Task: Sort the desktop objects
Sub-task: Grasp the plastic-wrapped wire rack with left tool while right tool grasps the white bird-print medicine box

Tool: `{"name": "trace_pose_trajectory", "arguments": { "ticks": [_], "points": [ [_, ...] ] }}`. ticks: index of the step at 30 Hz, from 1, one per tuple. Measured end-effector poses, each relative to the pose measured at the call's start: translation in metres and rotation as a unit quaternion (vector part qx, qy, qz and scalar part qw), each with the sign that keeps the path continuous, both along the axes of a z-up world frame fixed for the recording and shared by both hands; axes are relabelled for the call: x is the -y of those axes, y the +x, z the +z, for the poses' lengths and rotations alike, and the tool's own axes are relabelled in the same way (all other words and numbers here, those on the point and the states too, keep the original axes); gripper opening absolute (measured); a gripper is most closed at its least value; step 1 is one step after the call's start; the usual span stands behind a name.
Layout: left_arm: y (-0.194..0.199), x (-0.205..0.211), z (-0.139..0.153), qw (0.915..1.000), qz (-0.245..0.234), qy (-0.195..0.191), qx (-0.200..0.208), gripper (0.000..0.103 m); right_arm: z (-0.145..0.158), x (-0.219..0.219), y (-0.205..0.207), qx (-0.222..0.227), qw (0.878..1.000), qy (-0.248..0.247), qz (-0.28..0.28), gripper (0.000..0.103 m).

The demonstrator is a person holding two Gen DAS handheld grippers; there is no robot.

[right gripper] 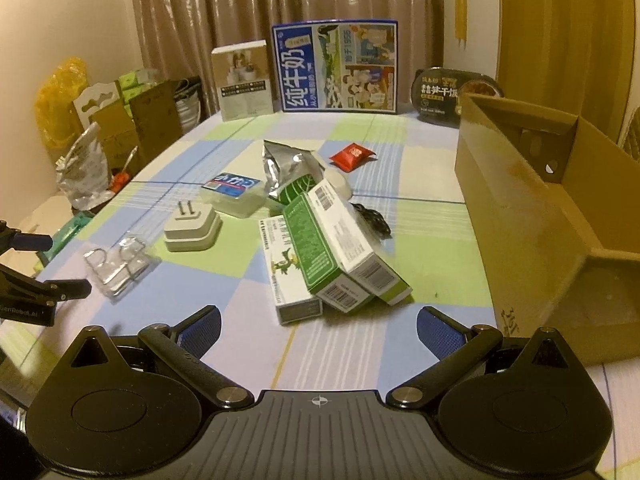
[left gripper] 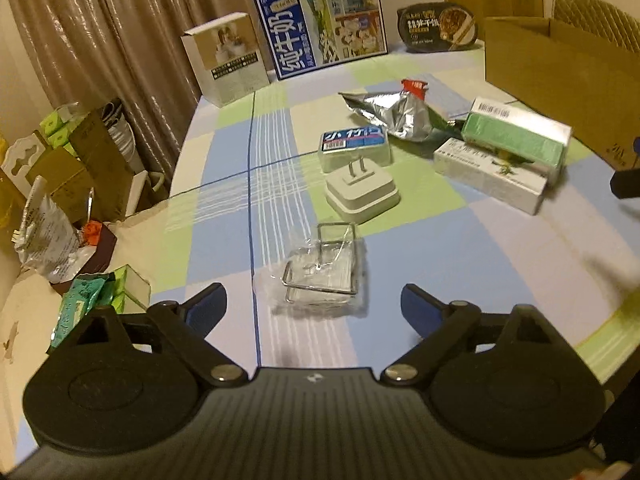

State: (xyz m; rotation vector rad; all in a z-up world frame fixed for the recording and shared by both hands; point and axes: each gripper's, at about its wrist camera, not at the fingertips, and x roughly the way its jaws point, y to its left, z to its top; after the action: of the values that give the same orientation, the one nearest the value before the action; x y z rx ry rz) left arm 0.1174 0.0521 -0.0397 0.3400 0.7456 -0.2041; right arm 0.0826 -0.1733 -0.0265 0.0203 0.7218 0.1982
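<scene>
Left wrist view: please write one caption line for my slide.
Open left gripper hovers near a bagged wire clip on the checked tablecloth, with a white plug adapter beyond.

Brown curtains (right gripper: 280, 12) hang behind the checked tablecloth (right gripper: 424, 240); cardboard boxes (right gripper: 136, 120) crowd the floor at left.

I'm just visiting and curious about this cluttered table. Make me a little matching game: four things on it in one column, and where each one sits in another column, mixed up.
Things:
1. clear packet of wire hooks
2. white plug adapter
3. green medicine box
4. cardboard box

Places:
A. leaning on top of other boxes
B. open, at the table's right edge
C. nearest the open left gripper
D. prongs up, just in front of the blue-labelled white case

Pairs: 1-C, 2-D, 3-A, 4-B
</scene>
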Motion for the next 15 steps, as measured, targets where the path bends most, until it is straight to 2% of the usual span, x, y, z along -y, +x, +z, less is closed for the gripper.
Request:
{"name": "trace_pose_trajectory", "arguments": {
  "ticks": [5, 11, 12, 13, 15],
  "points": [
    [0.015, -0.004, -0.017, 0.9999, -0.012, 0.006, -0.003, 0.091, -0.012, -0.004, 0.013, -0.009, 1.0, -0.003, 0.005, 0.101],
    [0.032, -0.007, -0.033, 0.9999, -0.001, -0.009, -0.013, 0.081, -0.03, -0.017, 0.022, -0.023, 0.999, 0.001, 0.023, 0.101],
    [0.034, -0.008, -0.035, 0.9998, 0.004, -0.014, -0.014, 0.077, -0.034, -0.018, 0.024, -0.026, 0.999, 0.004, 0.025, 0.101],
    [0.034, -0.009, -0.037, 0.9996, 0.013, -0.02, -0.012, 0.074, -0.037, -0.019, 0.026, -0.03, 0.999, 0.008, 0.027, 0.1],
    [0.037, -0.01, -0.039, 0.9989, 0.023, -0.038, -0.016, 0.068, -0.044, -0.021, 0.031, -0.044, 0.998, 0.017, 0.035, 0.087]
  ]
}}
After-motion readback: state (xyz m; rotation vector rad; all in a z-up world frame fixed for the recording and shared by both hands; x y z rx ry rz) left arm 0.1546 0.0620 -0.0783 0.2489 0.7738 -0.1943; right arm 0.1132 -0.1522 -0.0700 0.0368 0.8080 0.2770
